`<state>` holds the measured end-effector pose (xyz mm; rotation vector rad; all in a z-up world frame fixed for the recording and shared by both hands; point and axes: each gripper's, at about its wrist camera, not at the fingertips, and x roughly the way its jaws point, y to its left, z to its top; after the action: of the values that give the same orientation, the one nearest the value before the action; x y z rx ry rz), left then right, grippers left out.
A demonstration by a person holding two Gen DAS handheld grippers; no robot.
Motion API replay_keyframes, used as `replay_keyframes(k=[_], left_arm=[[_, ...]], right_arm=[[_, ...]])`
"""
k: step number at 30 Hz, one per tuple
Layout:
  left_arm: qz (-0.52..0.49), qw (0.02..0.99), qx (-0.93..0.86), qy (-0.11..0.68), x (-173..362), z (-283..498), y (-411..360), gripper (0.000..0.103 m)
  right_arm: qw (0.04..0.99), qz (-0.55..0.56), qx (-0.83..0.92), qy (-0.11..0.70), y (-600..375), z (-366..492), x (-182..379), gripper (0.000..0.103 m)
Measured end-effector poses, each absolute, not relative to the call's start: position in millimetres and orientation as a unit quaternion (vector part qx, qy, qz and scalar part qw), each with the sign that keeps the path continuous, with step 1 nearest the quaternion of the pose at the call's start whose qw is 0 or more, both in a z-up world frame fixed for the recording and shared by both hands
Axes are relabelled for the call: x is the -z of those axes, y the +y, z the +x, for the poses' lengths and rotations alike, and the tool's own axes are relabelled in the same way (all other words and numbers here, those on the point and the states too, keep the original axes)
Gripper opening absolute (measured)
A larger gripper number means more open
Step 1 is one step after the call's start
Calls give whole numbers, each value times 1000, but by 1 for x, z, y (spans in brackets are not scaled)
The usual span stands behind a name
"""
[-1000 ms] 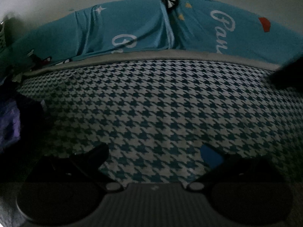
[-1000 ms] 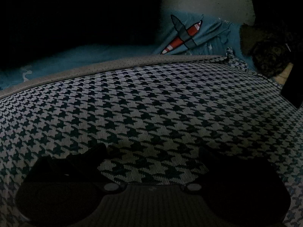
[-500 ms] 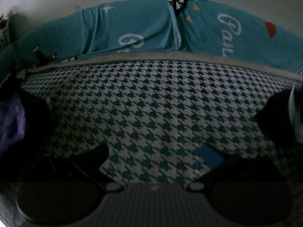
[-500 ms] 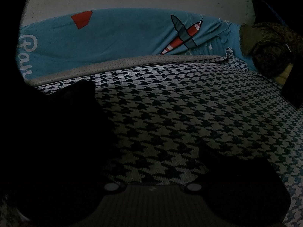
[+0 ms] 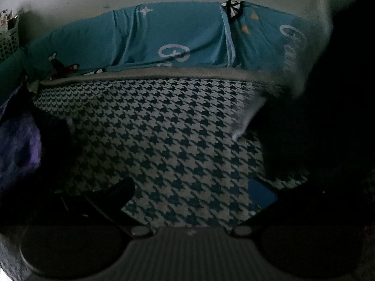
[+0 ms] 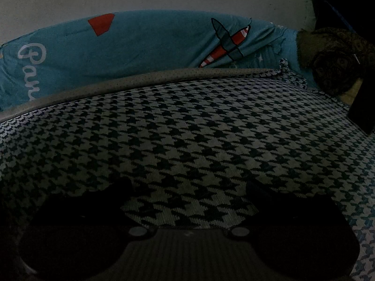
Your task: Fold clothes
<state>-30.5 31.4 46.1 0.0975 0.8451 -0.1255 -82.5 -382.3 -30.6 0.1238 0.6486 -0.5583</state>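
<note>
A dark garment (image 5: 311, 126), black and blurred, is coming into the left wrist view from the right side, hanging or being carried above the houndstooth bed cover (image 5: 178, 126), with a pale edge (image 5: 246, 121) showing at its near-left border; what is carrying it is not showing. It is lying to the right of the left gripper (image 5: 194, 187), whose fingers are standing wide apart over bare houndstooth, holding nothing, the right finger showing a blue pad (image 5: 261, 193). A purple cloth (image 5: 16, 145) is bunching at the left edge, and the teal printed sheet (image 5: 178, 42) is running along the wall beyond. In the right wrist view the garment is not appearing at all: the right gripper (image 6: 188, 192) is hovering with jaws spread wide over the houndstooth cover (image 6: 187, 126), empty, with the teal sheet (image 6: 150, 44) behind and a dark patterned bundle (image 6: 332, 63) at the far right. Judging from this, the garment is sitting between the two grippers, and its long axis cannot be told.
</note>
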Motion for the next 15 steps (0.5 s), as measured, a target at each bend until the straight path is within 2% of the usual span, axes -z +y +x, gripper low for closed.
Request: replay_keyframes(k=[15], left_arm=[[-2,916,32,401,-62,-20,58,103]], right_arm=[[908,60,271,314,-383,-82,31,103]])
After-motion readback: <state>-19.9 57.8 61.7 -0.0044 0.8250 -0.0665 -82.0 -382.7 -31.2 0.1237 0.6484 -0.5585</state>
